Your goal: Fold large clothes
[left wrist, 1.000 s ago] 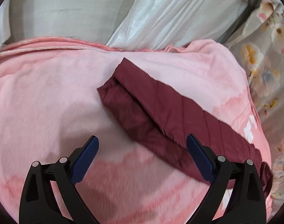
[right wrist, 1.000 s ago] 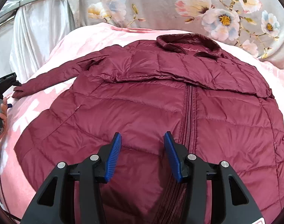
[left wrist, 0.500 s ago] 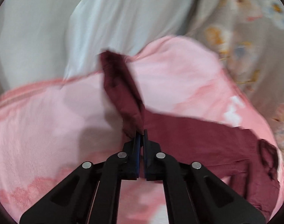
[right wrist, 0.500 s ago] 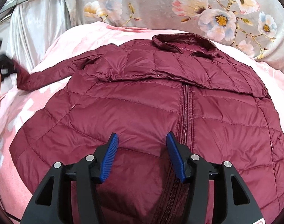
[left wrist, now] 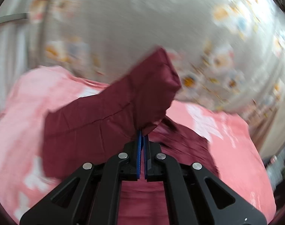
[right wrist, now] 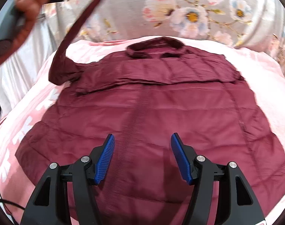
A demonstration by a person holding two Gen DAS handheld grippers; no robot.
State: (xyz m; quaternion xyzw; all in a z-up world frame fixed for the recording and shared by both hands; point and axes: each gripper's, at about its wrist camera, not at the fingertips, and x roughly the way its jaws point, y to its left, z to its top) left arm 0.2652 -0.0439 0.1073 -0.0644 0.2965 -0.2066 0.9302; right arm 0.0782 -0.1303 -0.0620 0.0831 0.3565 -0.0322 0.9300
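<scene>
Leftmost, the sleeve [right wrist: 67, 37] of the maroon quilted puffer jacket [right wrist: 151, 112] is seen lifted off the pink blanket [right wrist: 30, 112], its cuff end pinched between the pressed-together blue pads of the left gripper [left wrist: 141, 133], which is held in a person's hand [right wrist: 30, 1] high at the frame's upper left. Further right, the jacket body is laid flat and front-up on the blanket, zipper [right wrist: 131, 123] down the middle, collar [right wrist: 155, 46] toward the floral bedding [right wrist: 189, 15]. Lower in that view, the right gripper [right wrist: 142, 157] is held above the hem, its jaws spread, having just been opening, with nothing between them. The jacket is judged light, soft and puffy, its shell probably slick, so that folds may spring back or slide; a firm pinch at cuffs, hem corners or seams is judged best.
</scene>
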